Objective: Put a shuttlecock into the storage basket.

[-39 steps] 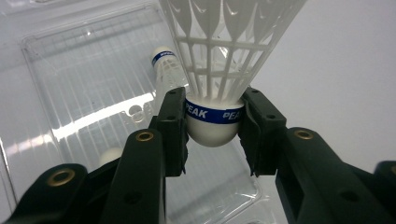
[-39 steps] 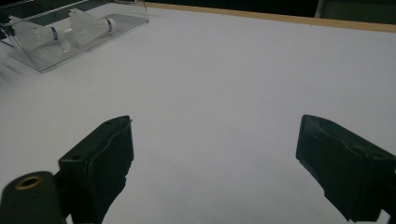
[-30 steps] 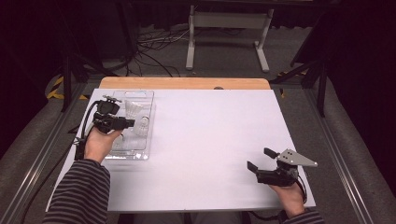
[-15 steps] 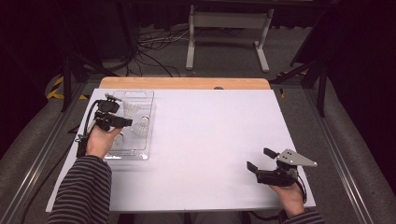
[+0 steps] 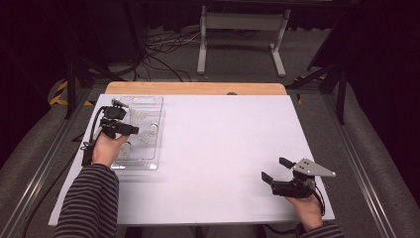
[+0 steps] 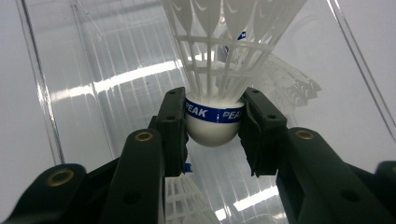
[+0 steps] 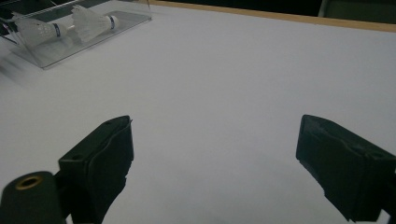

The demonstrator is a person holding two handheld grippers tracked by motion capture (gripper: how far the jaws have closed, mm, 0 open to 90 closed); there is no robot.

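A clear plastic tray (image 5: pixel 148 101) lies at the table's far left with white shuttlecocks in it. My left gripper (image 5: pixel 132 131) hangs over the tray, shut on the white cork of a shuttlecock (image 5: pixel 148 135). Up close, its pads (image 6: pixel 173 126) press on either side of the blue-banded cork (image 6: pixel 214 133), feathers pointing away. A second shuttlecock (image 5: pixel 138 116) lies farther back in the tray, and another (image 6: pixel 184 200) lies under the jaws. My right gripper (image 5: pixel 274 168) rests at the near right of the table, open, jaws wide apart (image 7: pixel 215 154) with nothing between them.
The white table top (image 5: pixel 223 144) stretches between the two hands, with a wooden strip (image 5: pixel 198 88) along its far edge. From the right gripper the tray (image 7: pixel 70 51) shows far off at the upper left with two shuttlecocks (image 7: pixel 93 21). A metal stand (image 5: pixel 240 22) is on the floor beyond.
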